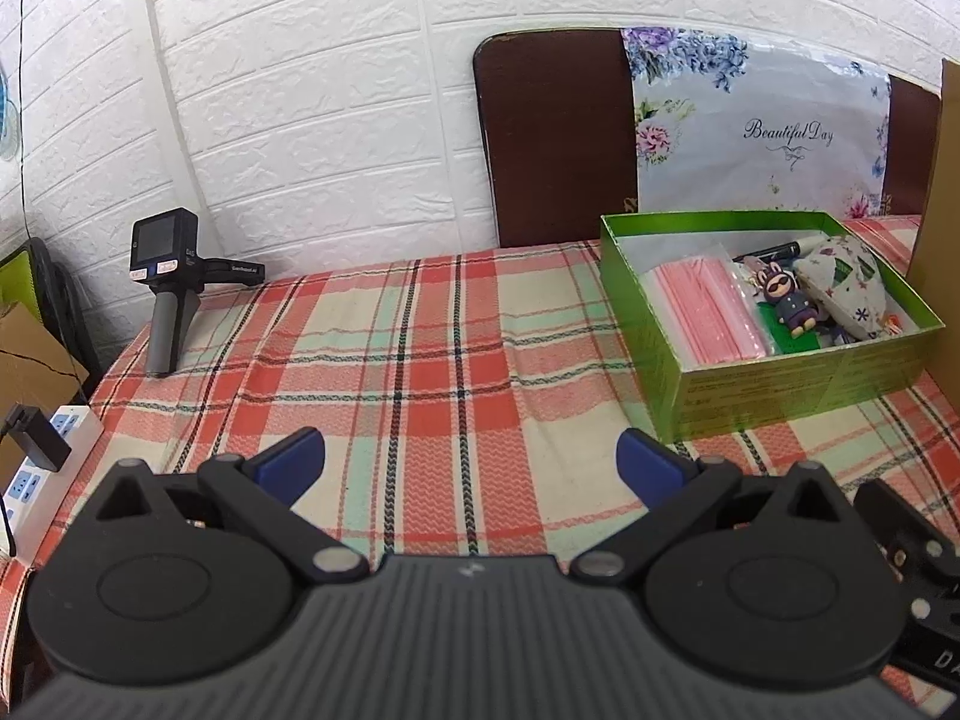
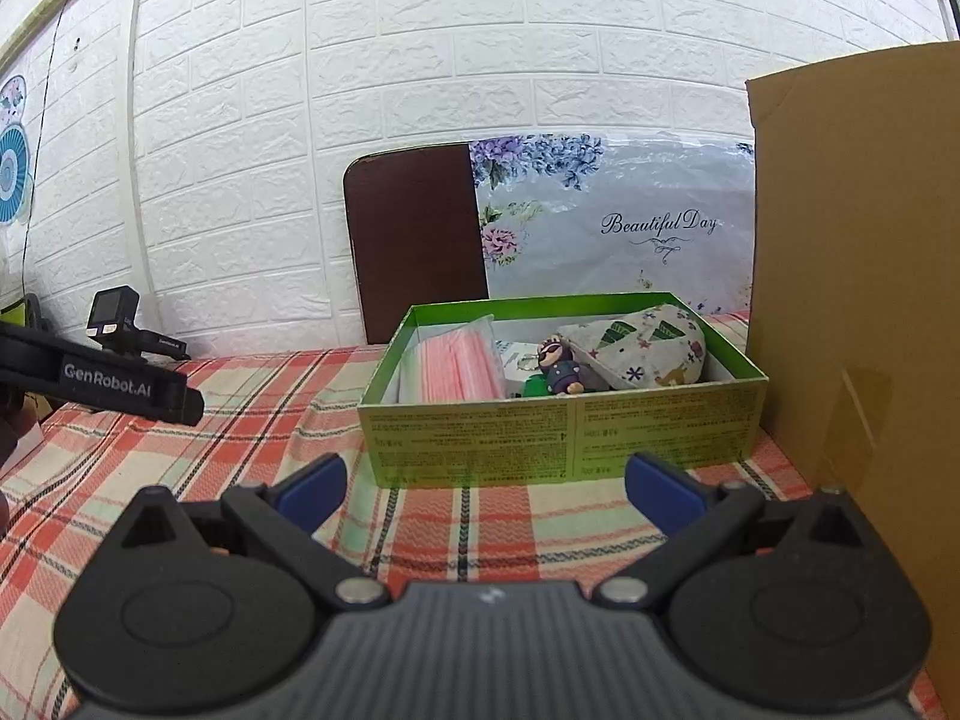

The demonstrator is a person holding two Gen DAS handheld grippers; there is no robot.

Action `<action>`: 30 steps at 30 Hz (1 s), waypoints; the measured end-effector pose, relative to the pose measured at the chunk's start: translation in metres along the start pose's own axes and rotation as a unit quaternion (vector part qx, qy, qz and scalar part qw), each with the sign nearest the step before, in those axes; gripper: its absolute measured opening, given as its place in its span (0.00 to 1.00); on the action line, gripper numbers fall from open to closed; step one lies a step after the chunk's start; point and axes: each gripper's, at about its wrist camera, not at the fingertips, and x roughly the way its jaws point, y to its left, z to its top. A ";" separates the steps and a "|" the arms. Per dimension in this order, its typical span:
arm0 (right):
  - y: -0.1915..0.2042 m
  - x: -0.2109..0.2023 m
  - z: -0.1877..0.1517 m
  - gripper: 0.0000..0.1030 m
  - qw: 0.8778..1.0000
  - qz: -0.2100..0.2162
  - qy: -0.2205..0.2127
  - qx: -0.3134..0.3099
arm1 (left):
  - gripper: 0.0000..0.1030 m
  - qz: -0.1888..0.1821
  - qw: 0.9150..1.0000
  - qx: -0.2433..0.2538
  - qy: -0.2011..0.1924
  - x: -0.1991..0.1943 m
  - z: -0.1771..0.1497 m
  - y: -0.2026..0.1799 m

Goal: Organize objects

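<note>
A green box [image 1: 774,387] [image 2: 558,438] sits on the plaid tablecloth [image 1: 420,360] at the right. Inside lie a bag of pink strips [image 1: 702,306] [image 2: 459,366], a purple figure with sunglasses [image 1: 789,300] [image 2: 558,366], a white patterned pouch [image 1: 846,282] [image 2: 639,348] and a dark pen [image 1: 774,251]. My left gripper [image 1: 471,462] stands open over bare cloth, left of the box's near corner. My right gripper [image 2: 486,486] is open too, just in front of the box's front wall. Nothing is between either pair of blue pads.
A black camera on a grey handle [image 1: 165,276] [image 2: 114,315] stands at the far left by the brick wall. A brown board with a floral bag [image 1: 750,126] leans behind the box. A cardboard panel [image 2: 858,300] rises at the right. A power strip [image 1: 48,468] lies off the table's left edge.
</note>
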 end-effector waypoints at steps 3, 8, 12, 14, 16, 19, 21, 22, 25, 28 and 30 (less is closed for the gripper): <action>0.002 0.003 0.011 1.00 1.000 0.005 -0.011 -0.006 | 1.00 -0.003 1.000 -0.001 0.003 -0.001 0.000 -0.001; 0.005 -0.003 0.011 1.00 1.000 0.010 -0.025 -0.015 | 1.00 0.000 1.000 -0.004 -0.002 -0.005 0.002 0.003; 0.006 -0.004 0.003 0.99 1.000 0.017 -0.013 -0.018 | 1.00 -0.009 1.000 -0.001 0.008 -0.004 0.001 -0.003; 0.006 -0.005 0.001 0.99 1.000 0.015 -0.011 -0.019 | 1.00 -0.011 1.000 0.003 0.009 -0.005 0.000 -0.005; 0.004 -0.006 0.000 0.99 1.000 0.015 -0.007 -0.012 | 1.00 -0.013 1.000 0.006 0.009 -0.006 -0.002 -0.007; 0.003 -0.006 -0.002 0.99 1.000 0.014 0.000 -0.008 | 1.00 -0.018 1.000 0.005 0.012 -0.007 -0.003 -0.006; 0.002 -0.006 -0.002 0.99 1.000 0.011 0.002 -0.005 | 1.00 -0.022 1.000 0.007 0.010 -0.007 -0.003 -0.007; 0.001 -0.006 -0.002 0.99 1.000 0.010 0.002 -0.003 | 1.00 -0.024 1.000 0.008 0.009 -0.007 -0.003 -0.007; 0.000 -0.007 -0.001 0.99 1.000 0.006 0.002 0.000 | 1.00 -0.030 0.999 0.012 0.006 -0.009 -0.002 -0.009; 0.000 -0.006 0.001 0.99 1.000 0.008 0.005 0.000 | 1.00 -0.034 0.999 0.015 0.005 -0.010 0.000 -0.012; 0.002 -0.005 0.001 0.99 1.000 0.010 0.007 -0.004 | 1.00 -0.035 0.999 0.017 0.002 -0.011 0.001 -0.013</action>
